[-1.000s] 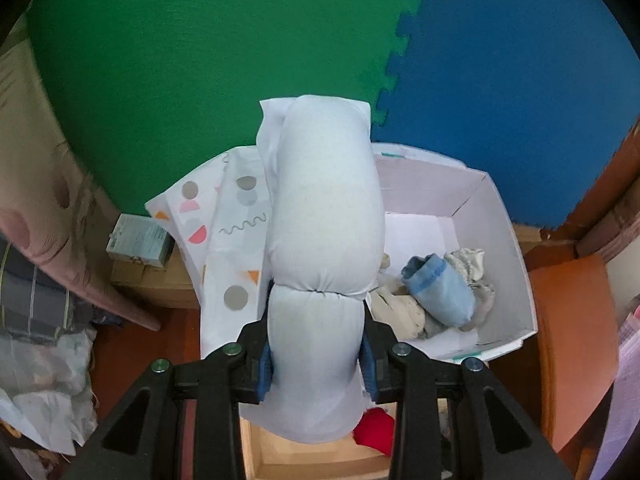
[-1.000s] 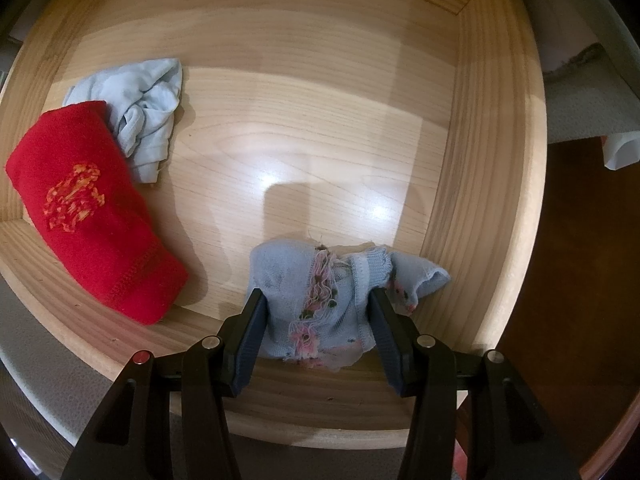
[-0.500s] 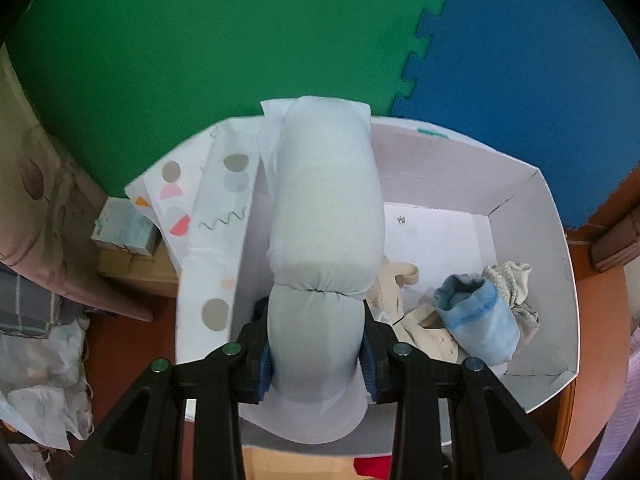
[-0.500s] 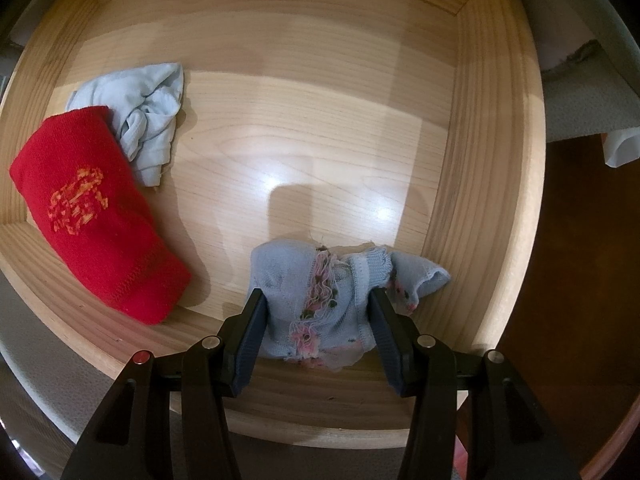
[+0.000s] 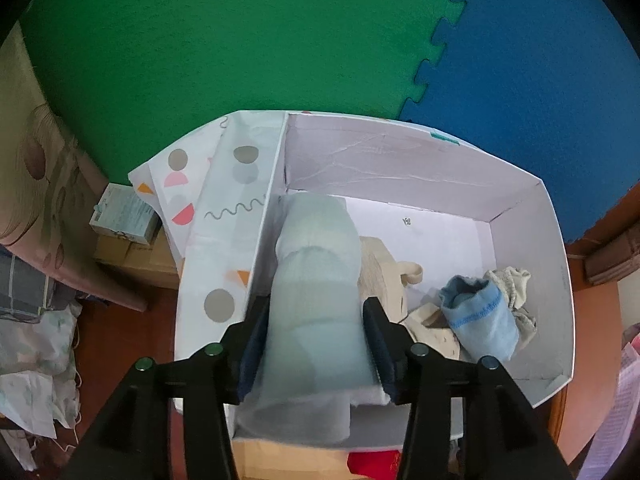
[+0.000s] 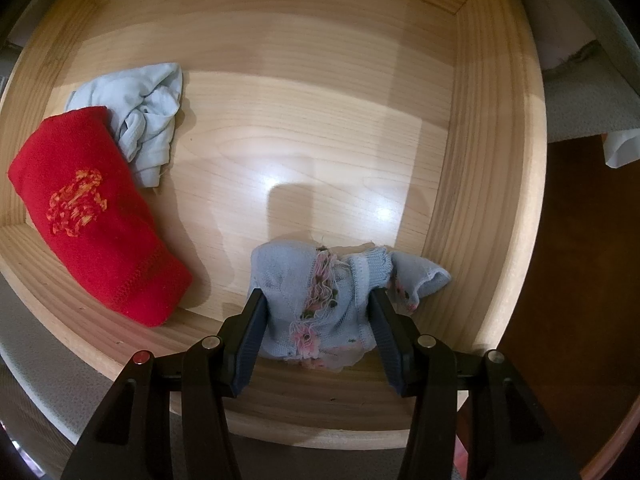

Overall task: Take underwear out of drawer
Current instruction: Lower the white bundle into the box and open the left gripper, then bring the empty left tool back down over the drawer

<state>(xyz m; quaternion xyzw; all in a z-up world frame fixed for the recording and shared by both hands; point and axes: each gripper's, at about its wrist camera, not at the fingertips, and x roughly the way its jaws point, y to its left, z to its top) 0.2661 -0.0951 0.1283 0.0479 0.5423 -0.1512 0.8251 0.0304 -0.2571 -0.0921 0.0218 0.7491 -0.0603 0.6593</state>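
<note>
In the left wrist view my left gripper (image 5: 316, 312) is open around a pale blue rolled underwear (image 5: 316, 280), which sags down into the white cardboard box (image 5: 400, 160). In the right wrist view my right gripper (image 6: 318, 304) has its jaws on both sides of a light blue knitted piece with pink floral trim (image 6: 320, 300) at the front of the wooden drawer (image 6: 320, 100). A red piece with orange embroidery (image 6: 92, 216) and a crumpled pale blue piece (image 6: 144, 116) lie at the drawer's left.
The box holds a blue rolled piece (image 5: 480, 320) and beige pieces (image 5: 384, 276). Its patterned lid (image 5: 224, 216) leans at the left. Green (image 5: 240, 40) and blue (image 5: 540, 60) foam mats lie beyond. A small carton (image 5: 124, 216) sits at the left.
My left gripper has moved over the box and opened; the pale blue roll has dropped lower between the jaws. My right gripper has stayed on the knitted piece in the drawer.
</note>
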